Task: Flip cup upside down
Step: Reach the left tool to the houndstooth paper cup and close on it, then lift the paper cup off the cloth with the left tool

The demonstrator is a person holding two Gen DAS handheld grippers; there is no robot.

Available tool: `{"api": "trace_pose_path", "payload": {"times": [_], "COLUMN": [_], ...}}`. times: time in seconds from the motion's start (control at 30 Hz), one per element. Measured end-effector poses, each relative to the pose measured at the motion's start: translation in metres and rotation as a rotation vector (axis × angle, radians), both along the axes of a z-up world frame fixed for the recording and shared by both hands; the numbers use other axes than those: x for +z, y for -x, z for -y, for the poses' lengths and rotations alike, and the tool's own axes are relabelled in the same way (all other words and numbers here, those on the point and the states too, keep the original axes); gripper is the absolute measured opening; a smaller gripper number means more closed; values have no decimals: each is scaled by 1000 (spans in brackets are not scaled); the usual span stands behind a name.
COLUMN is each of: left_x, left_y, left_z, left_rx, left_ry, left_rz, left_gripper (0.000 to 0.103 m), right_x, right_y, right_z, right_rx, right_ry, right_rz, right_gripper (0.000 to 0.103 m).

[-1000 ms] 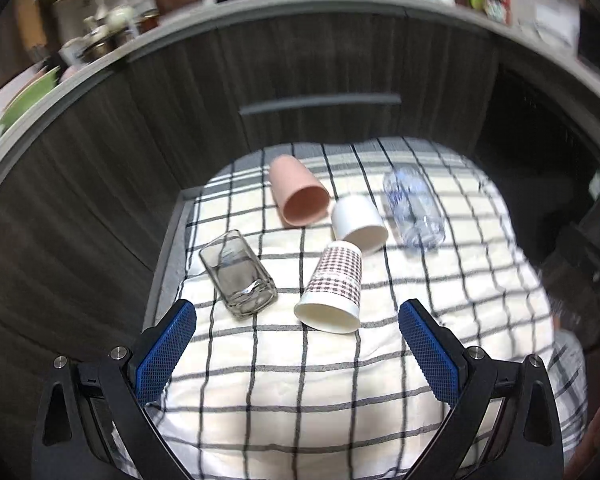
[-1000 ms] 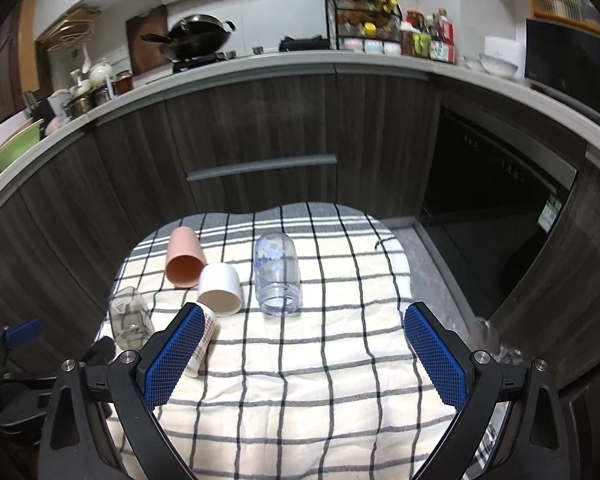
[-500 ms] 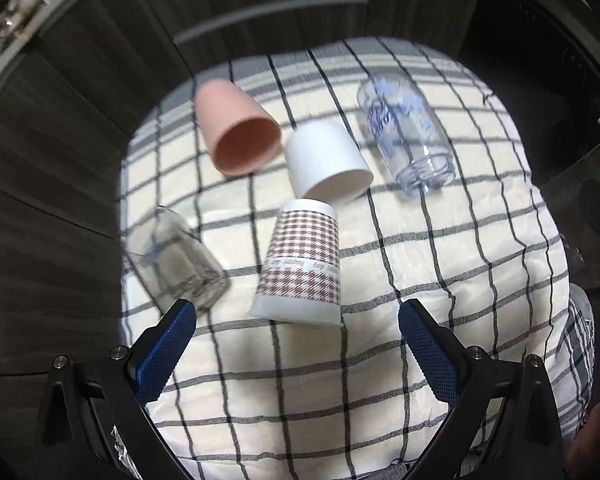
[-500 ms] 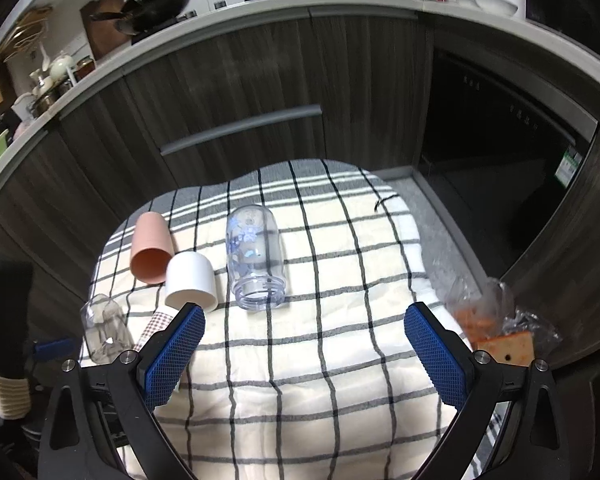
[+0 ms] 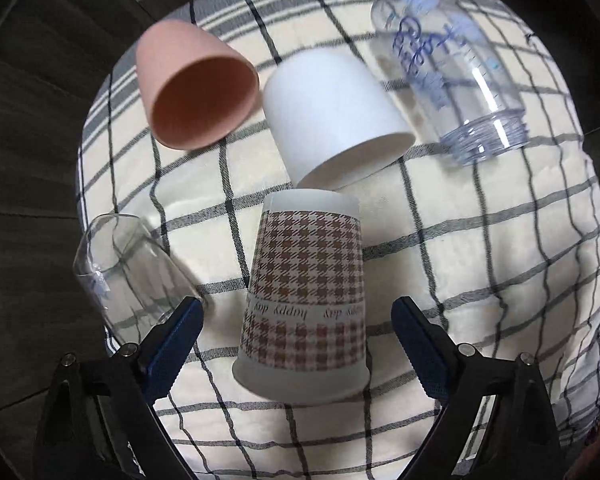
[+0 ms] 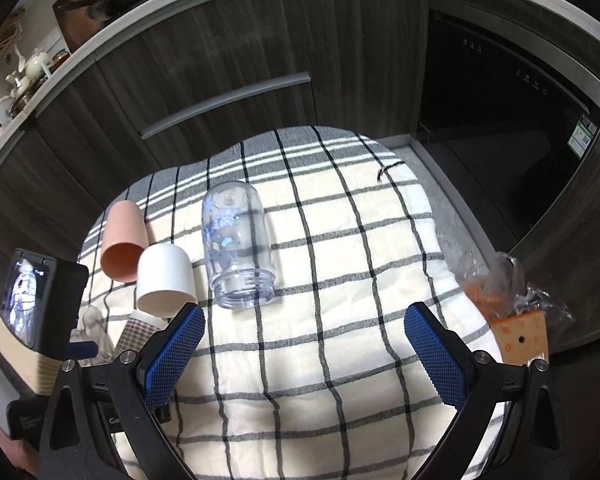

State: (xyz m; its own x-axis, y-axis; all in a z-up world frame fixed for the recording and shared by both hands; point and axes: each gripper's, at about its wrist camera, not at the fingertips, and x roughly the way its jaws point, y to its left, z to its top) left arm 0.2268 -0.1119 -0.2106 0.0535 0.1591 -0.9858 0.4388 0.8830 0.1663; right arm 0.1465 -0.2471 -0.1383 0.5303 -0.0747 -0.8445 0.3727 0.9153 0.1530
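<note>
While both grippers hang over the checked cloth, this is how things lie:

Left wrist view, left gripper [image 5: 296, 332]: jaws spread wide, gripping nothing, one blue pad on each side of the houndstooth paper cup [image 5: 306, 300], neither touching it.
Left wrist view, houndstooth paper cup: lying on its side on the checked cloth [image 5: 500, 280], mouth toward the camera, base pointing away and touching the rim of the white cup [image 5: 332, 116].
Left wrist view, white cup: also on its side, with the pink cup [image 5: 196, 84] just beside it on the left, its open mouth in view.
Left wrist view, clear glass [image 5: 128, 268]: tipped over at the cloth's left edge, next to the left pad.
Left wrist view, clear bottle [image 5: 452, 68]: on its side at upper right, blue print on it, threaded neck toward the camera.

Right wrist view, right gripper [image 6: 304, 344]: jaws wide apart and holding nothing, above bare cloth.
Right wrist view, clear bottle [image 6: 238, 240]: ahead of the left pad.
Right wrist view, houndstooth paper cup [image 6: 134, 330]: mostly hidden behind the left pad.
Right wrist view, plastic bag [image 6: 504, 292]: crumpled, off the cloth's right edge.
</note>
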Motion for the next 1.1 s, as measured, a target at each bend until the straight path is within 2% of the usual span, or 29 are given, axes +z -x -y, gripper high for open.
{"api": "trace_pose_path", "payload": {"times": [0.07, 0.13, 0.23, 0.47, 0.6, 0.8, 0.9, 0.93, 1.1], "left_x": [-7, -11, -20, -22, -8, 13, 19, 22, 27], "left_y": [-1, -3, -5, -6, 7, 34, 58, 70, 111], "left_z": [1, 0, -3, -7, -7, -15, -17, -20, -20], "left_rx": [-10, -6, 12, 4, 16, 58, 127, 175, 264], "left_ry": [-20, -25, -18, -4, 16, 88, 151, 180, 255], "left_rz": [-12, -23, -54, -42, -23, -9, -22, -24, -56], "left_gripper": [89, 76, 66, 64, 64, 64, 64, 64, 64], "right_x": [-3, -4, -2, 2, 6, 19, 25, 27, 29], "right_y": [-2, -3, -2, 0, 4, 21, 34, 38, 65], "right_z": [0, -1, -3, -9, -9, -5, 0, 2, 20], "right_rx": [-1, 0, 5, 15, 18, 41, 66, 74, 102], "right_ry": [7, 23, 48, 72, 73, 77, 98, 104, 112], "right_rz": [-3, 1, 19, 38, 49, 67, 65, 60, 21], "right_gripper": [101, 101, 101, 101, 101, 101, 101, 101, 101]}}
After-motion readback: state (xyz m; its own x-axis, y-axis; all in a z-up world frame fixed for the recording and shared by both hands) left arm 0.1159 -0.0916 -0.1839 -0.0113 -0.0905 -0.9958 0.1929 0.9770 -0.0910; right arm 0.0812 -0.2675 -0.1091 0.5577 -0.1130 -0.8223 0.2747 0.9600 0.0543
